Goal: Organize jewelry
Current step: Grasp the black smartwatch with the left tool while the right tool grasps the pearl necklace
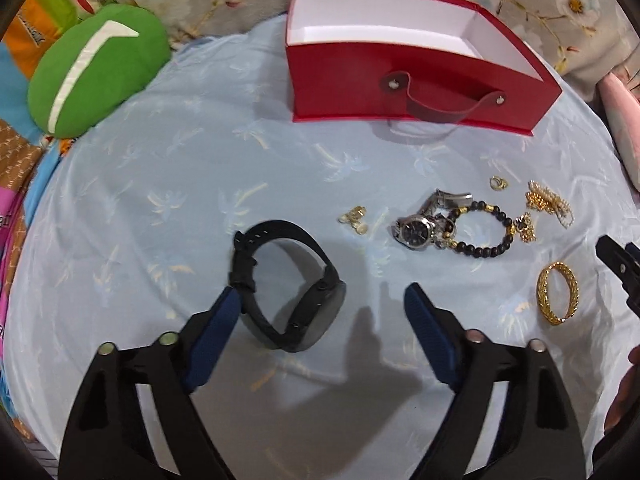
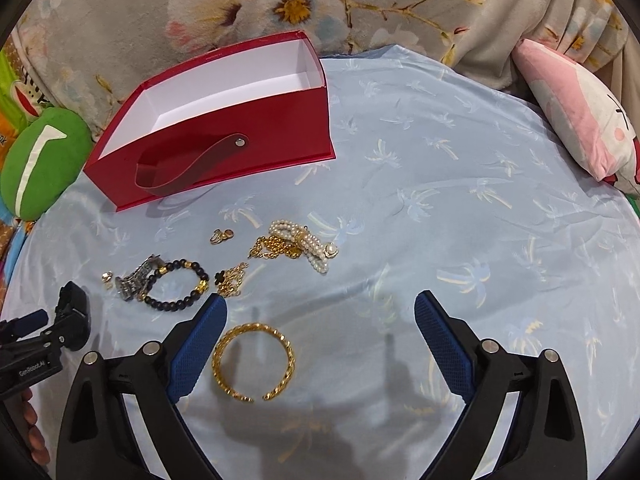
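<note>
A black smartwatch (image 1: 288, 292) stands on its strap on the light blue cloth, between the fingers of my open left gripper (image 1: 323, 294) and close against the left finger. A gold bangle (image 2: 253, 360) lies flat between the fingers of my open right gripper (image 2: 321, 302), close to its left finger. Beyond them lie a silver watch (image 1: 416, 230), a black bead bracelet (image 1: 480, 228), a pearl bracelet (image 2: 312, 248), a gold chain (image 2: 276, 246) and small earrings (image 1: 354, 218). An open red box (image 1: 400, 72) with a white inside stands at the back.
The blue cloth (image 2: 440, 200) covers a soft surface, with a floral blanket (image 2: 280, 4) behind it. A green cushion (image 1: 96, 68) sits at the back left and a pink cushion (image 2: 580, 116) at the back right. The box has a clear strap handle (image 1: 440, 104).
</note>
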`<state>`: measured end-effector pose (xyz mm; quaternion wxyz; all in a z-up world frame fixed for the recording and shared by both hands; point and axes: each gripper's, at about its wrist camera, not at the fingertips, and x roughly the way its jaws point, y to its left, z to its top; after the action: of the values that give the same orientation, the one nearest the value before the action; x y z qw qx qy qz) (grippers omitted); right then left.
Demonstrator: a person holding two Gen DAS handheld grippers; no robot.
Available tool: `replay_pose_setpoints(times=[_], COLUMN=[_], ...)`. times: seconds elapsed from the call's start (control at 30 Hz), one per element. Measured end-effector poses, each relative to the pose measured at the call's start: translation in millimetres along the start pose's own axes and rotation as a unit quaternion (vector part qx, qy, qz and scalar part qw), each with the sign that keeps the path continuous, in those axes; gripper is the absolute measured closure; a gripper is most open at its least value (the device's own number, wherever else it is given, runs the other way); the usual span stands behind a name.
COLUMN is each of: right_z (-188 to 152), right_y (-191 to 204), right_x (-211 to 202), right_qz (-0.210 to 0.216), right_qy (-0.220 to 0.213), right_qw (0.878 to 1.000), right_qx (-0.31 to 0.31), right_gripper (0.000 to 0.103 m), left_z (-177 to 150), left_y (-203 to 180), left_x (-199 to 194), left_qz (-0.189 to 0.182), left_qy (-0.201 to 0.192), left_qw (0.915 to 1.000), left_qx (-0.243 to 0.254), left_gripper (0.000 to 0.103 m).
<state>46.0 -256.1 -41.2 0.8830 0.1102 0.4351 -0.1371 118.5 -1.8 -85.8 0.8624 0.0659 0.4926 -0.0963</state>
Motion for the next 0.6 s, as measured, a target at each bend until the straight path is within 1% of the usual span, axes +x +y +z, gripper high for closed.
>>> replay_pose_setpoints(times=[0.07, 0.1, 0.13, 0.17, 0.2, 0.23, 0.27, 0.3, 0.33, 0.37, 0.4, 0.43, 0.5, 0.53, 0.6], right_z=[4.2, 6.3, 9.6, 12.1, 15.1, 17.9, 21.0, 24.0, 26.6, 28.7, 29.9, 31.4, 32.4, 32.4, 30.2], right_y=[0.2, 0.1, -0.1, -0.1, 0.4, 0.9, 1.2, 1.3, 1.1, 0.5, -0.5, -1.9, -2.8, -3.4, -3.6], right_x=[6.6, 9.7, 14.0, 17.3, 20.9, 24.2, 28.5, 33.2, 38.4, 43.8, 48.3, 53.9, 61.9, 65.5, 69.1], right_qz=[0.004, 0.007, 0.009, 0.009, 0.010, 0.010, 0.011, 0.014, 0.016, 0.018, 0.020, 0.026, 0.031, 0.033, 0.036], right_qy=[0.003, 0.004, 0.006, 0.008, 0.008, 0.008, 0.009, 0.011, 0.015, 0.020, 0.024, 0.031, 0.041, 0.045, 0.050], right_qw=[1.000, 1.000, 1.000, 1.000, 1.000, 1.000, 1.000, 1.000, 1.000, 1.000, 0.999, 0.999, 0.999, 0.998, 0.998], right_qx=[-0.001, -0.001, -0.001, -0.002, -0.004, -0.006, -0.008, -0.010, -0.010, -0.009, -0.007, -0.004, 0.000, 0.001, -0.001], right_gripper=[0.017, 0.020, 0.021, 0.025, 0.028, 0.028, 0.031, 0.035, 0.037, 0.041, 0.047, 0.049, 0.062, 0.065, 0.079], left_z=[-0.3, -1.7, -2.0, -2.4, -3.0, -3.6, -3.6, -3.8, -3.7, -3.6, -3.6, -4.0, -5.6, -6.1, -7.6], left_y=[0.4, 0.6, 0.7, 1.8, 3.6, 5.8, 7.9, 10.8, 14.0, 15.7, 16.5, 18.0, 19.6, 20.0, 21.7], left_x=[5.1, 7.1, 9.2, 10.5, 10.7, 10.7, 11.1, 11.5, 12.0, 12.0, 11.8, 11.9, 10.9, 10.4, 7.7], left_qz=[-0.005, -0.009, -0.012, -0.010, -0.009, -0.009, -0.011, -0.015, -0.028, -0.036, -0.041, -0.046, -0.051, -0.056, -0.066], left_qy=[0.010, 0.014, 0.018, 0.019, 0.018, 0.017, 0.018, 0.020, 0.024, 0.026, 0.027, 0.029, 0.029, 0.029, 0.027], left_qw=[0.9999, 0.9999, 0.9998, 0.9997, 0.9997, 0.9997, 0.9996, 0.9994, 0.9989, 0.9984, 0.9981, 0.9978, 0.9974, 0.9971, 0.9964], left_qx=[-0.001, -0.003, -0.005, -0.006, -0.010, -0.014, -0.018, -0.024, -0.030, -0.034, -0.036, -0.038, -0.040, -0.042, -0.047], left_gripper=[0.040, 0.043, 0.050, 0.055, 0.058, 0.064, 0.075, 0.078, 0.086, 0.089, 0.090, 0.091, 0.091, 0.091, 0.091])
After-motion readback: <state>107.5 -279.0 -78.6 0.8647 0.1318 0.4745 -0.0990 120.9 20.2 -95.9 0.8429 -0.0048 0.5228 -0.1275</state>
